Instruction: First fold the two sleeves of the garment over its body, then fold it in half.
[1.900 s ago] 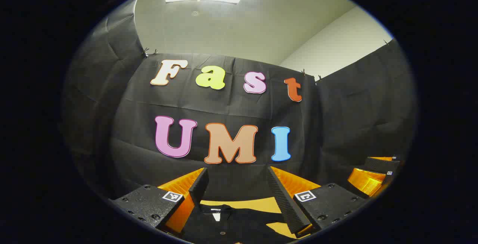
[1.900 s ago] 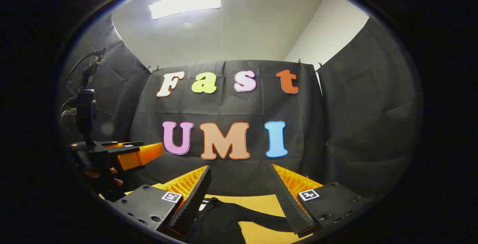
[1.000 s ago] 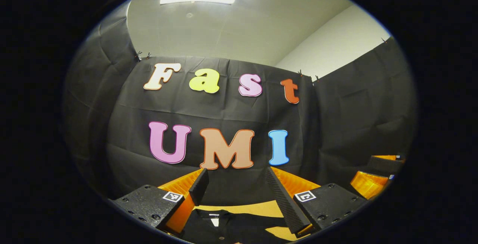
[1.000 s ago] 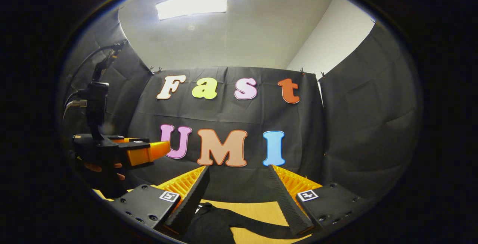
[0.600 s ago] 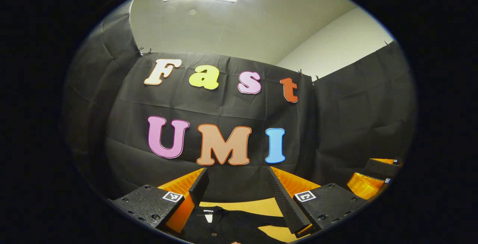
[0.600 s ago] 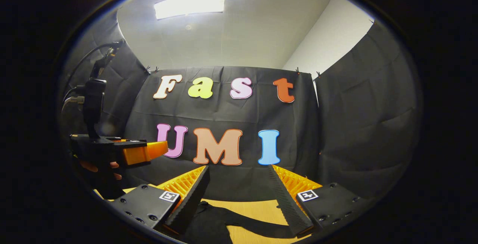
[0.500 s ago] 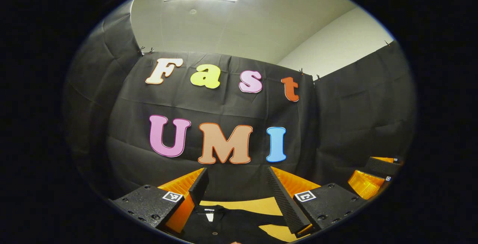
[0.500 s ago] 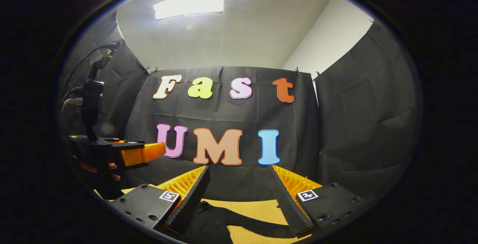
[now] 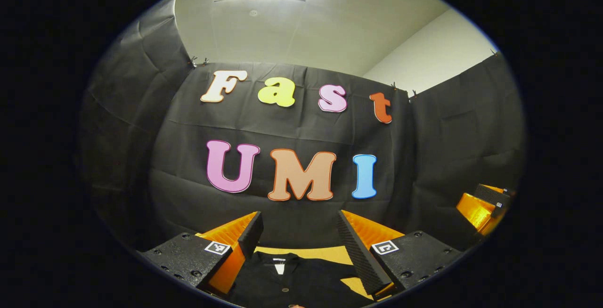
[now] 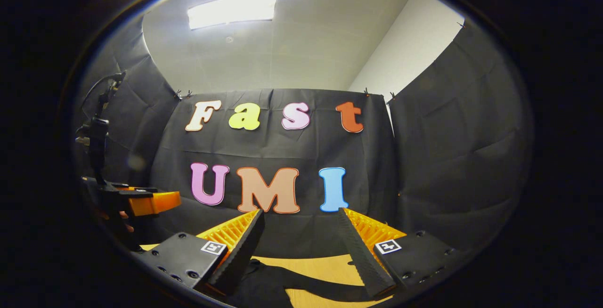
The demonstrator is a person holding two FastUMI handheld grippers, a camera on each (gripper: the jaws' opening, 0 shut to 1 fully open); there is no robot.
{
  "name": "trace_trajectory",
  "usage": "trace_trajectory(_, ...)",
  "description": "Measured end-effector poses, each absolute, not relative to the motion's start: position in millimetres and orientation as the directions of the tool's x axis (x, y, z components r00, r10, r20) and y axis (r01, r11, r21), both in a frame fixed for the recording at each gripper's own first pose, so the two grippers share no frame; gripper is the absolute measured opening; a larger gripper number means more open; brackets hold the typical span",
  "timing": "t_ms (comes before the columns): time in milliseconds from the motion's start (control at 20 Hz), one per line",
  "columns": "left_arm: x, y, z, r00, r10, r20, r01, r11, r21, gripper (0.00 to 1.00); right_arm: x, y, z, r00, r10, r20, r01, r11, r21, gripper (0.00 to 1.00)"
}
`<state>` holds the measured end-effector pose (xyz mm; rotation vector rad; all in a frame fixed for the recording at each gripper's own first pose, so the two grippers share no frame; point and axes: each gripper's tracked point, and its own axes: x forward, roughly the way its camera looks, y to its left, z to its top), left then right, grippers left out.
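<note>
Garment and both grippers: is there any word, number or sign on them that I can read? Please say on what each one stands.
No text here can be read.
Collar tag on the garment: white, too small to read.
Square markers on the left gripper: black-and-white patterns, no words.
Square tags on the right gripper: black-and-white patterns too, no words.

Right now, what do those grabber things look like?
Each gripper is a black block with small screws and a square black-and-white marker on each side. The left gripper and right gripper have ridged fingers. In the right gripper view, a black post with cables stands on the left gripper.
</note>
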<state>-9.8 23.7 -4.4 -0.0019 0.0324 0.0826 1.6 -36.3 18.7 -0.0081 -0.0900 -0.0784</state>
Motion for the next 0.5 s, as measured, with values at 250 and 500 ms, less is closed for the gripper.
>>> trace_trajectory(250,-14.1,35.2,-4.7,0.995,0.095,-0.020,-0.095,0.996,0.000,0.92,1.5,-37.0,14.7,0.993,-0.080,0.083,0.080,0.997,0.011,0.98)
trace_trajectory(500,-17.2,44.7,-9.0,0.994,0.106,-0.029,-0.106,0.994,0.005,0.92,-2.3,-17.3,17.0,0.995,-0.027,0.096,0.023,0.999,0.034,0.98)
